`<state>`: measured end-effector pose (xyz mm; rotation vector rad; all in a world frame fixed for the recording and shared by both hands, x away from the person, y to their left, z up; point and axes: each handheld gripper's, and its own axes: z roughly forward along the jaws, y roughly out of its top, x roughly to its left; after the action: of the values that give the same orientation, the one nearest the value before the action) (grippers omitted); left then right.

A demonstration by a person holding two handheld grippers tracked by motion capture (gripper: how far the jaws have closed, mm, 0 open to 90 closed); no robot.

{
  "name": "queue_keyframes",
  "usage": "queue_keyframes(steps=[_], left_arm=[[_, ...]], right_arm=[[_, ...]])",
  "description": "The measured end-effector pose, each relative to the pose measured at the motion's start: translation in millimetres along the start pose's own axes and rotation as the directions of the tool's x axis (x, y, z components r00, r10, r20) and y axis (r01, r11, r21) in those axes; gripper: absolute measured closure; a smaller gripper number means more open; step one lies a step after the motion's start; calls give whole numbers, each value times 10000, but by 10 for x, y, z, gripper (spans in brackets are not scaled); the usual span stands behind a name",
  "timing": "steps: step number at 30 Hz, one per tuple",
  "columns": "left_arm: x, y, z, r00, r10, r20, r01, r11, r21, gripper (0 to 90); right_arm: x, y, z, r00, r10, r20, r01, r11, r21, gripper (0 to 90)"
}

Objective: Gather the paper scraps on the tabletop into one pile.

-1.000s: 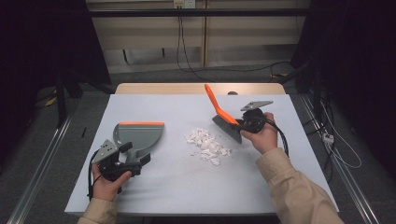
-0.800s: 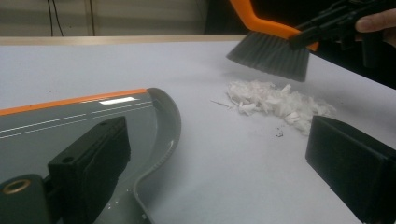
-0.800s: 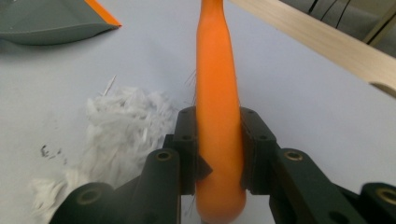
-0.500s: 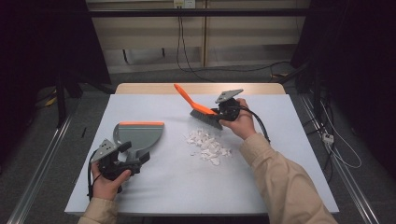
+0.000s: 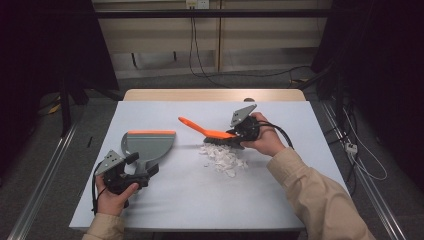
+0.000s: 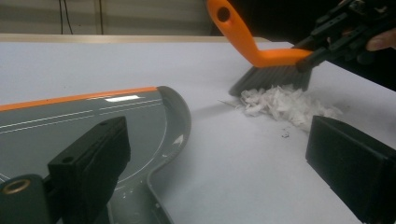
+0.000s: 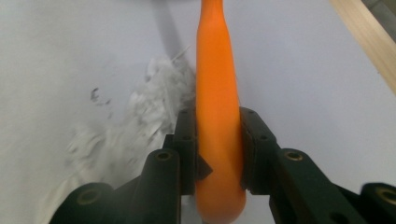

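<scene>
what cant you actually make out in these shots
- Dustpan handle: left gripper view, cut off by the bottom edge and by the near fingers.
- Brush bristles: right gripper view, hidden under its own orange handle.
- Paper scraps: right gripper view, blurred; single pieces can't be told apart.

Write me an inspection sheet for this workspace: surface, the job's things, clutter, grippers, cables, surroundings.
Surface: white table, bare around the work.
Job's things: orange brush with bristles at the far edge of the paper scraps; grey dustpan flat, apart from the scraps.
Clutter: nothing seen.
Grippers: right gripper shut on the brush; left gripper open, jaws either side of the dustpan's handle end.
Cables: gripper cable by the right hand; wall cables hang behind the table.
Surroundings: dark curtains at both sides, grey floor.
</scene>
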<state>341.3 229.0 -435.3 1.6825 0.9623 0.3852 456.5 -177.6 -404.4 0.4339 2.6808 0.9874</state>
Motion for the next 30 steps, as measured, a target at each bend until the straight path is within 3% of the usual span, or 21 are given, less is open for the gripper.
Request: queue_keyframes(steps=[9,14,18,20,23,27,30], left_arm=[[24,7,-12,10000,30,18,-30,10000,-23,63],[23,2,7,9999,56,94,-56,10000,27,63],[27,-2,7,10000,22,96,-23,10000,42,63],[32,-4,6,10000,-35,82,35,10000,25,63],[33,-7,2,10000,-18,80,18,10000,38,63],[29,-8,-3,10000,30,53,-30,10000,72,63],[29,-9,-4,10000,34,46,-34,10000,77,63]], right_arm=[[6,-98,-232,9932,897,744,-826,9921,-940,716],[-42,-128,-90,9872,1212,1035,-1090,9872,-1164,716],[-86,-124,114,9867,1360,893,-1232,9830,-1365,716],[-74,-104,201,9889,1356,611,-1250,9803,-1528,715],[-11,-36,224,9960,826,342,-774,9880,-1339,715],[62,-35,138,9991,331,-254,-358,9926,-1157,715],[113,-46,39,9995,135,-276,-165,9935,-1123,715]])
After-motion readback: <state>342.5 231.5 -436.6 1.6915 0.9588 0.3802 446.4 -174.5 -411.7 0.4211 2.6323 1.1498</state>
